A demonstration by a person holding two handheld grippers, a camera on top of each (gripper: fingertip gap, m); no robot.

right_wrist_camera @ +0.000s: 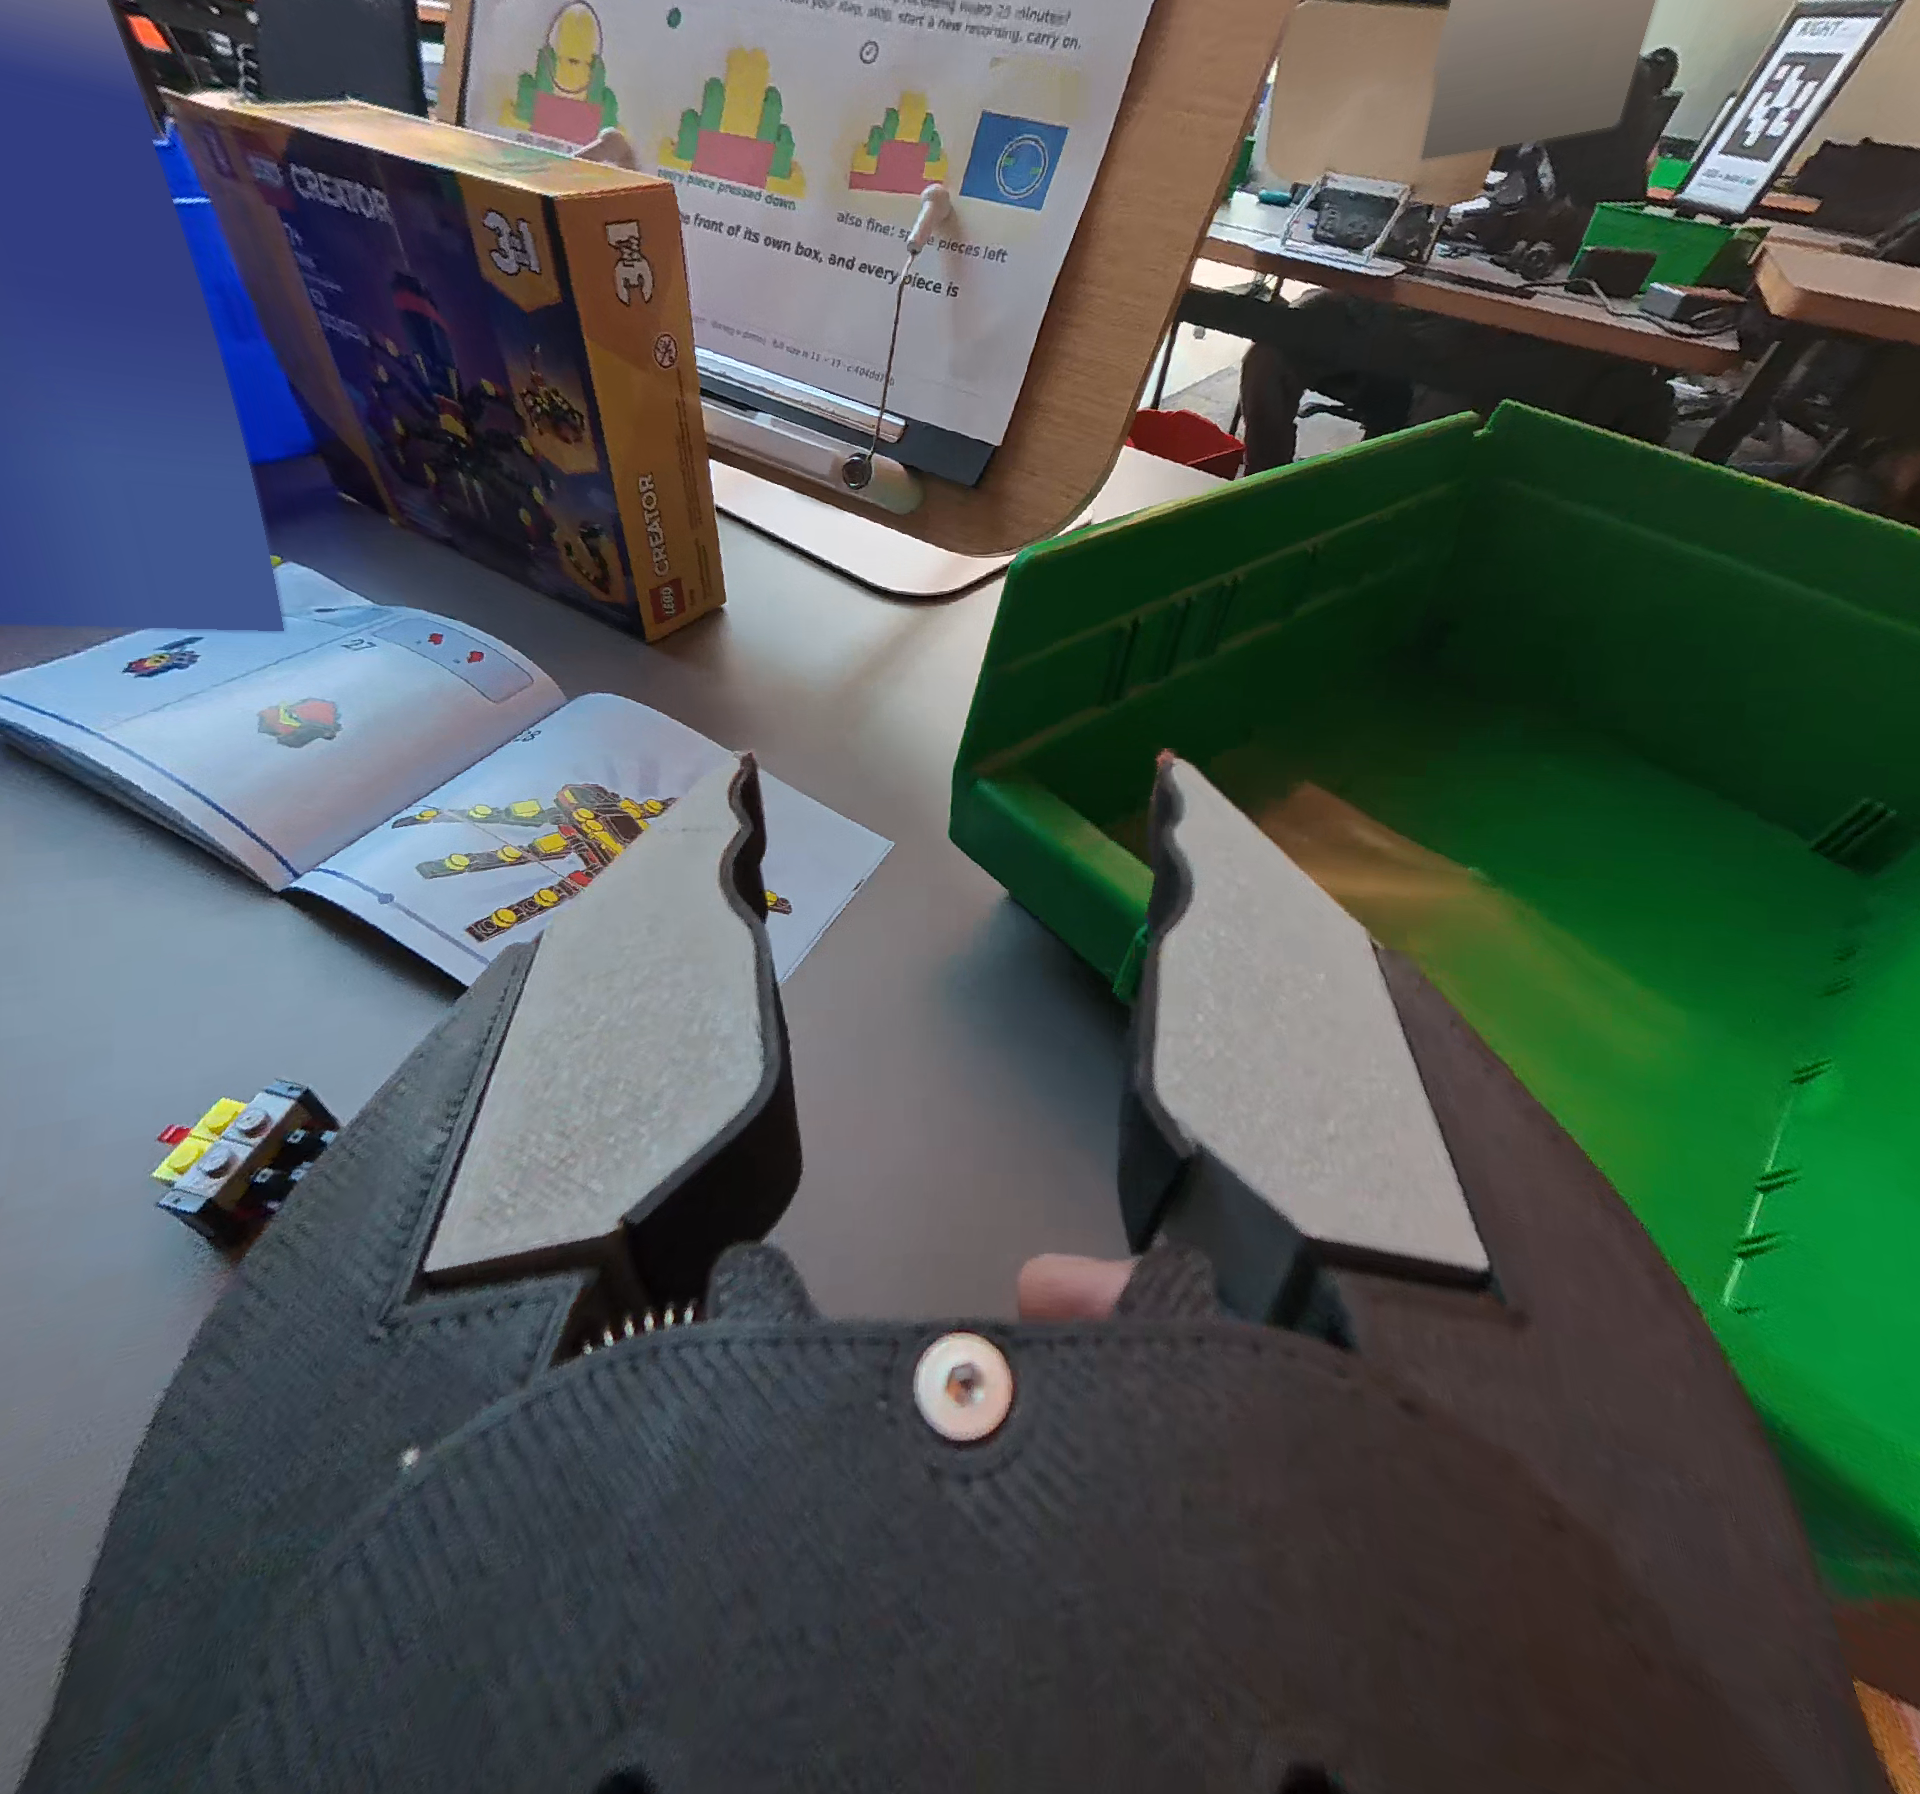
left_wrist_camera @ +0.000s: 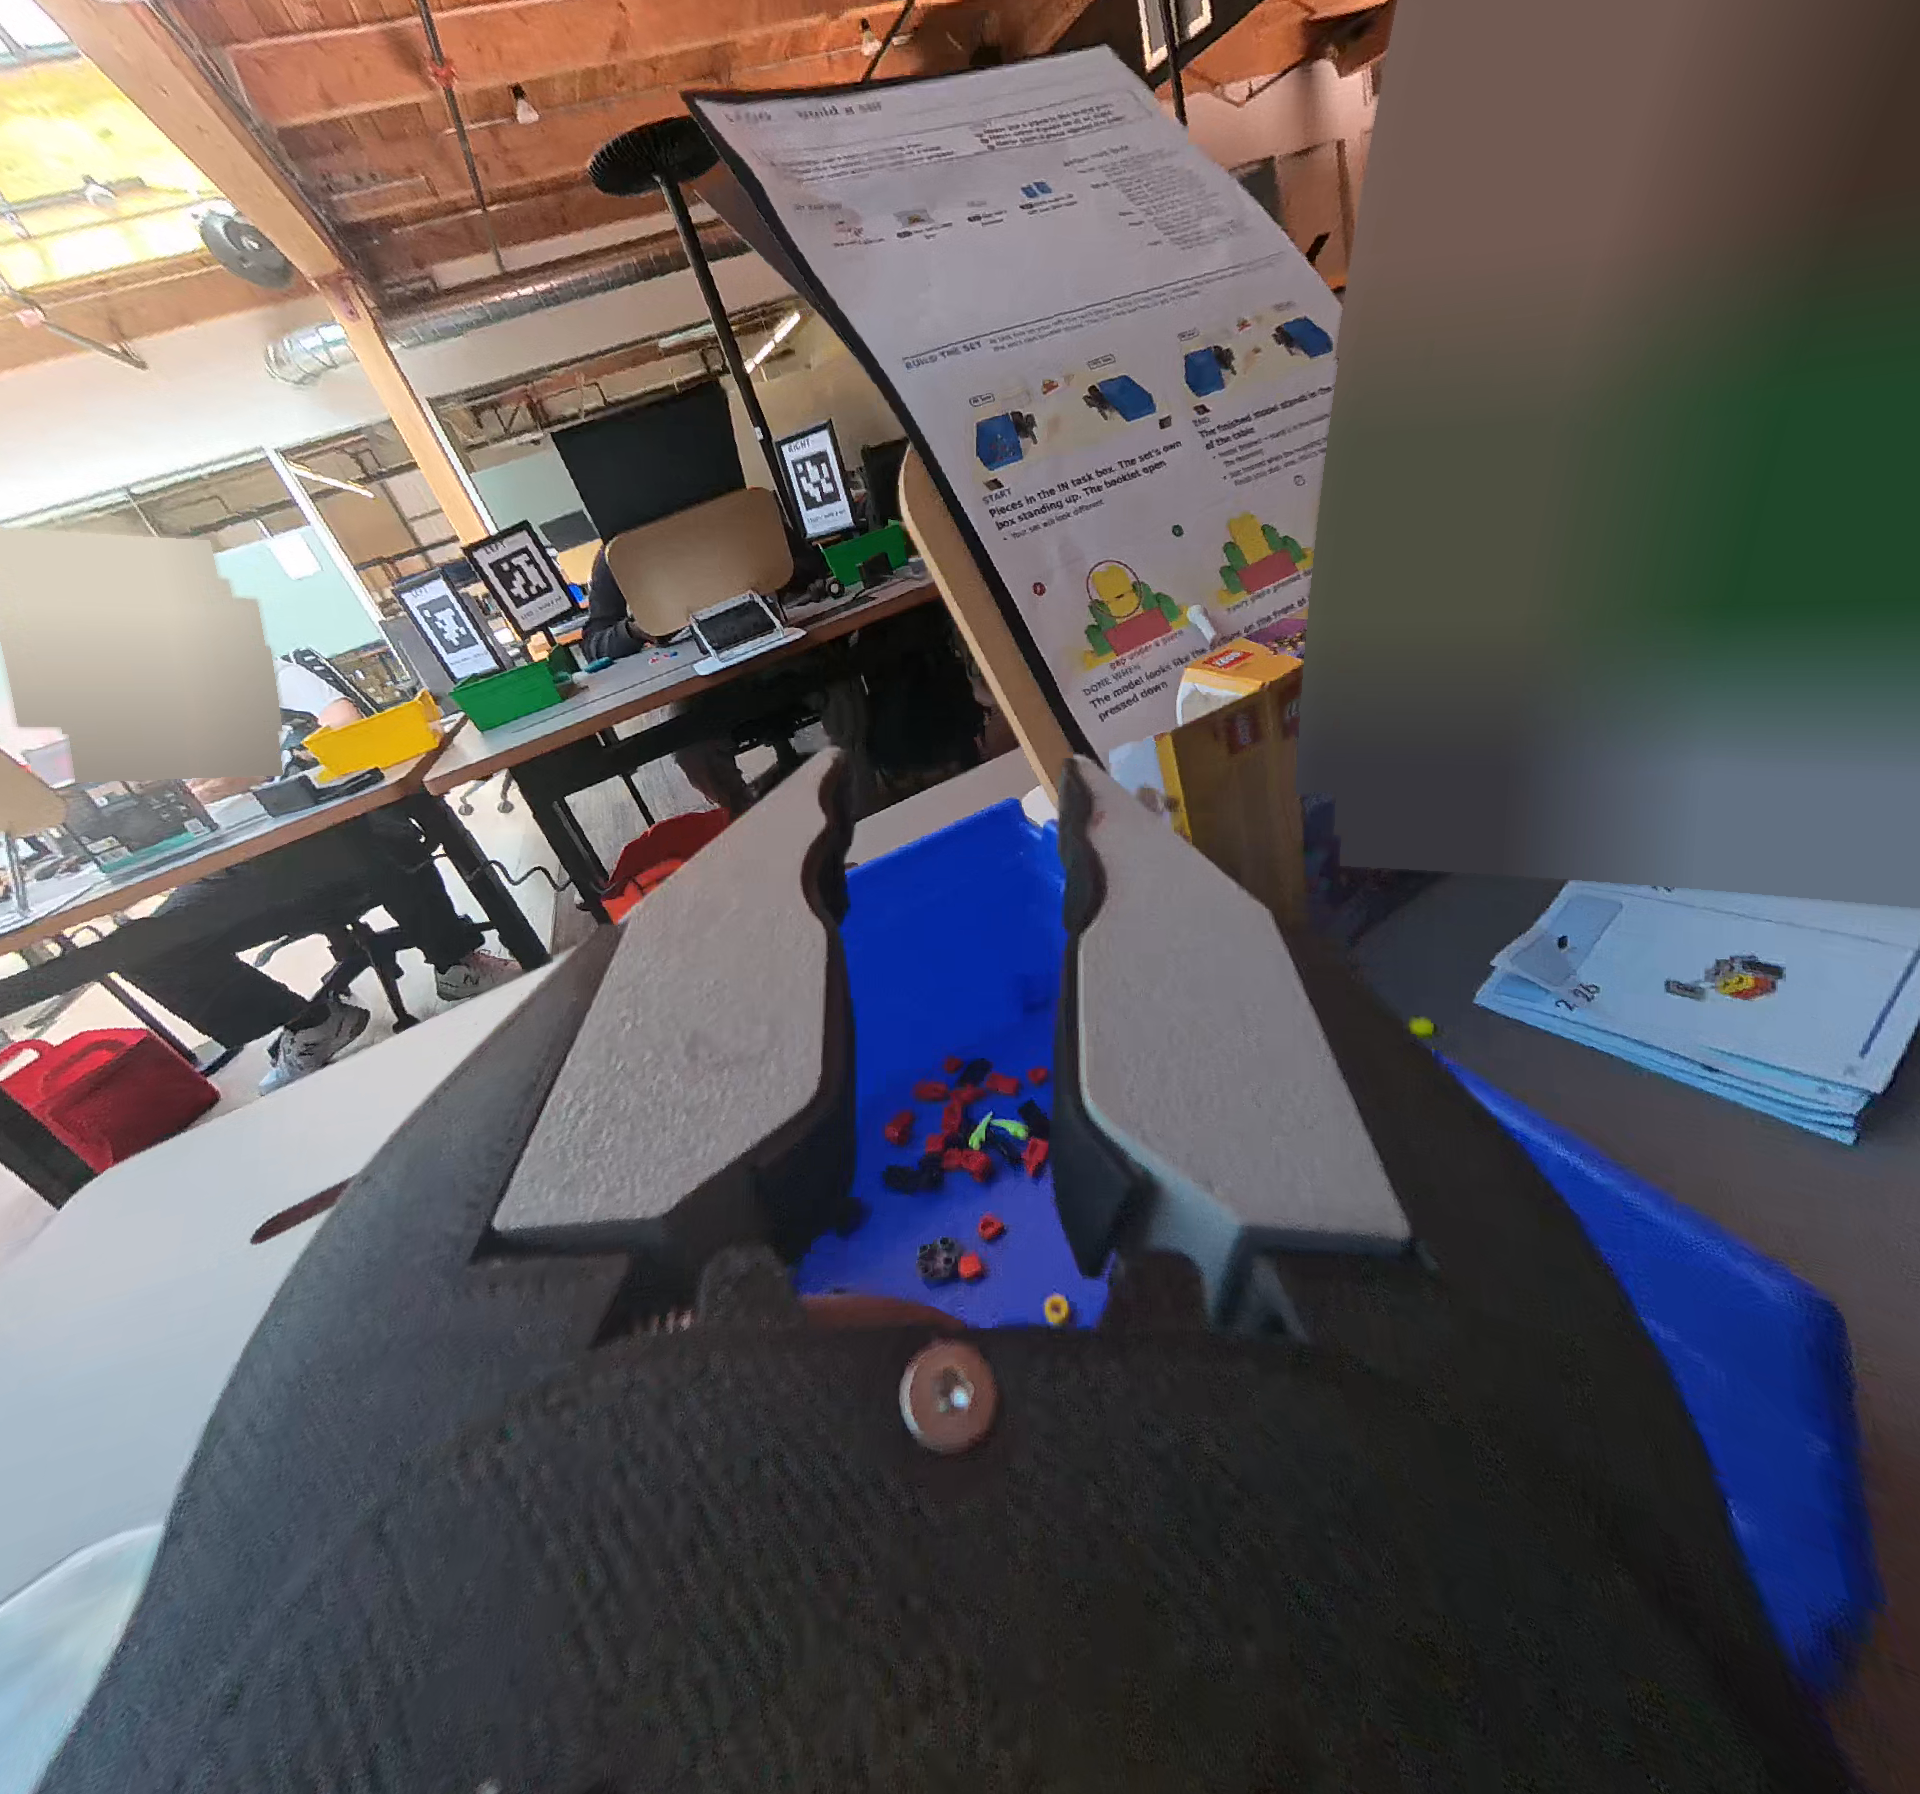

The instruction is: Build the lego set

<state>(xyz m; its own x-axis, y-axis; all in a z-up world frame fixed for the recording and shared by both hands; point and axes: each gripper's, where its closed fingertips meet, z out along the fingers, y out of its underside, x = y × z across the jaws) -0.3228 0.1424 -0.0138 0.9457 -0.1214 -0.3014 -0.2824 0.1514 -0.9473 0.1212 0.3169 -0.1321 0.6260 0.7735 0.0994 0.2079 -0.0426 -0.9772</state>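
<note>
**brickfan_02:** Setting was an open workshop with a wooden beam ceiling and rows of desks, and the work surface was a dark grey table [right_wrist_camera: 935, 705]. Where were the bits at that point?

**umi_tinkerer:** Loose small red, black and lime plastic pieces [left_wrist_camera: 971, 1136] lay on the floor of a blue plastic bin [left_wrist_camera: 935, 923]. The left gripper [left_wrist_camera: 951, 809] hung right over it with its fingers spread and nothing between them, which I'd guess was for picking the next part.

**brickfan_02:** And the other claw?

**umi_tinkerer:** The right gripper [right_wrist_camera: 956, 778] was spread wide too, empty, above bare table between the open paper instruction booklet [right_wrist_camera: 416, 788] and an empty green plastic bin [right_wrist_camera: 1455, 705]. The small black, yellow and grey brick sub-assembly [right_wrist_camera: 244, 1157] sat on the table to its left, not touched.

**brickfan_02:** Why was the booklet flat like that?

**umi_tinkerer:** Probably so the step page stayed readable. The yellow and purple cardboard set box [right_wrist_camera: 468, 352] stood upright behind it, front out, likely as a reference, beside a printed sheet on a wooden stand [right_wrist_camera: 1143, 290]. Build looked barely started.
</note>
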